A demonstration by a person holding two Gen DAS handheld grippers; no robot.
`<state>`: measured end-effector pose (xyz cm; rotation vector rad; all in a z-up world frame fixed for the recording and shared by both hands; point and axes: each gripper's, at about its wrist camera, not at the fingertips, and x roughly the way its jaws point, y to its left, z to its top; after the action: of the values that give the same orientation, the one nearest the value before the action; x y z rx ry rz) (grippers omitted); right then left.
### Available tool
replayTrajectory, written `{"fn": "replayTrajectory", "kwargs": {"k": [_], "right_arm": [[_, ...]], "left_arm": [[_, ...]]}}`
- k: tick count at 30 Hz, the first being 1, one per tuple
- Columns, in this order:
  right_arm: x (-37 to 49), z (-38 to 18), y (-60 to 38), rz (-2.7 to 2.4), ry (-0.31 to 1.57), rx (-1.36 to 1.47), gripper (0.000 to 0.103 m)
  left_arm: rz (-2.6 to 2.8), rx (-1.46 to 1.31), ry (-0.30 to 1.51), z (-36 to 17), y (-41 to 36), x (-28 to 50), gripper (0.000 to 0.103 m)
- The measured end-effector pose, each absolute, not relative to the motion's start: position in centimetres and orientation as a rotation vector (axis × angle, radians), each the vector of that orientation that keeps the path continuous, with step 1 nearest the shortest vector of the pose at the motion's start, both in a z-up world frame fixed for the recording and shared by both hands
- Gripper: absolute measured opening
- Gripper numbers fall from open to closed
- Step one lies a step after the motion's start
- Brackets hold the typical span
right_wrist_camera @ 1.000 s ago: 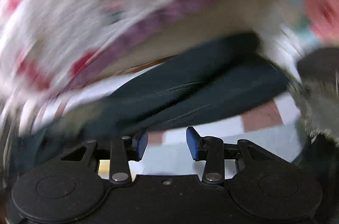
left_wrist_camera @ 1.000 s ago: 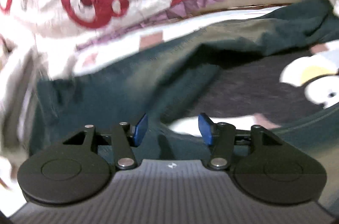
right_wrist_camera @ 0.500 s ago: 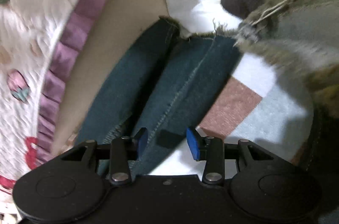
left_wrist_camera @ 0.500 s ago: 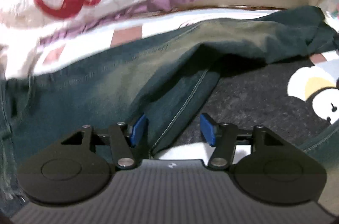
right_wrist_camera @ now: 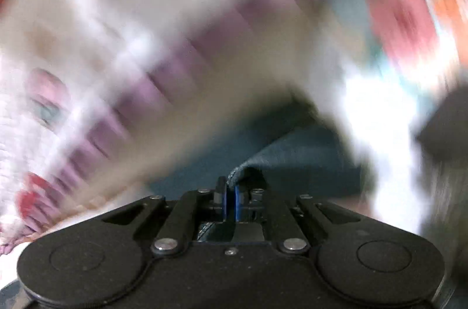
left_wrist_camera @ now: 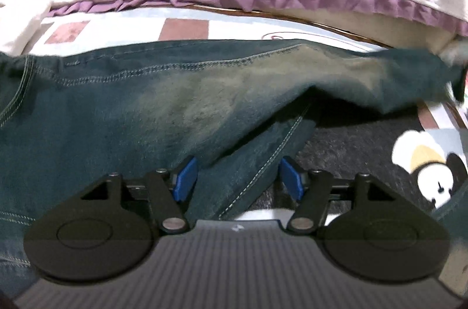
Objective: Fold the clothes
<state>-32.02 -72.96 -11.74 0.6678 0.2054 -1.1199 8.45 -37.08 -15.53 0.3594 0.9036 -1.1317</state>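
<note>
Right hand-held gripper (right_wrist_camera: 230, 202) now clamping faded jeans (left_wrist_camera: 122, 116)

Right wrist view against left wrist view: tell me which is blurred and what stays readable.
Right wrist view: heavy motion smear over the quilt and background; only the right gripper, shut on a fold of jeans, stays sharp. Left wrist view: crisp, stitching on the jeans legible, left gripper open, fisheye bending the quilt's purple ruffle, dark shadow under the lifted leg.
</note>
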Motion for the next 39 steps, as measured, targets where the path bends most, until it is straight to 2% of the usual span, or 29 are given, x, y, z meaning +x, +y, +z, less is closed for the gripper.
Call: {"fn": "replayTrajectory", "kwargs": {"k": [2, 4, 7, 17, 21, 24, 25, 26, 27, 28, 29, 30, 32, 36, 39], "right_arm": [[-32.0, -6.6, -72.3, -1.091, 0.118, 0.567, 0.005], [-31.3, -3.9, -72.7, -1.089, 0.175, 0.459, 0.005], [-30.5, -6.1, -75.2, -1.129, 0.377, 0.487, 0.005], [-36.2, -16.6, -74.1, -1.299, 0.453, 0.849, 0.007], [-34.2, -16.9, -74.1, -1.363, 0.572, 0.683, 0.007], [-34.5, -16.5, -73.8, -1.371, 0.525, 0.638, 0.01], [-35.2, -16.3, -73.7, -1.357, 0.489, 0.647, 0.015], [-36.0, -16.1, -73.6, -1.341, 0.451, 0.662, 0.024], [-36.6, -16.0, -73.3, -1.333, 0.415, 0.697, 0.03], [-37.2, -15.9, -73.0, -1.326, 0.38, 0.737, 0.04], [-37.8, -15.9, -72.7, -1.319, 0.345, 0.777, 0.046], [-37.8, -16.2, -72.3, -1.309, 0.327, 0.81, 0.047], [-37.5, -16.9, -71.3, -1.287, 0.301, 0.872, 0.051], [-36.9, -18.3, -69.4, -1.239, 0.247, 0.997, 0.055], [-36.2, -19.4, -67.7, -1.278, 0.266, 1.086, 0.055]], "left_arm": [[-1.164, 0.36, 0.896, -15.4, -36.8, 8.4, 0.062], [-1.196, 0.361, 0.889, -15.2, -36.5, 8.4, 0.063], [-1.249, 0.367, 0.91, -15.3, -36.3, 8.3, 0.064], [-1.205, 0.491, 0.855, -16.3, -36.9, 7.0, 0.065], [-1.159, 0.522, 0.817, -16.5, -37.6, 6.9, 0.065], [-1.163, 0.555, 0.778, -16.9, -37.8, 6.6, 0.065], [-1.173, 0.563, 0.773, -16.9, -37.9, 6.6, 0.064], [-1.188, 0.57, 0.771, -16.9, -38.0, 6.6, 0.061], [-1.203, 0.577, 0.769, -16.8, -38.1, 6.6, 0.053], [-1.217, 0.571, 0.776, -16.7, -38.2, 6.8, 0.045], [-1.217, 0.555, 0.785, -16.6, -38.4, 7.1, 0.028], [-1.211, 0.536, 0.792, -16.5, -38.6, 7.3, 0.018], [-1.195, 0.497, 0.777, -15.9, -38.6, 7.7, 0.008], [-1.161, 0.356, 0.74, -13.4, -37.3, 9.5, 0.005], [-1.164, 0.237, 0.791, -12.7, -36.3, 11.1, 0.005]]}}
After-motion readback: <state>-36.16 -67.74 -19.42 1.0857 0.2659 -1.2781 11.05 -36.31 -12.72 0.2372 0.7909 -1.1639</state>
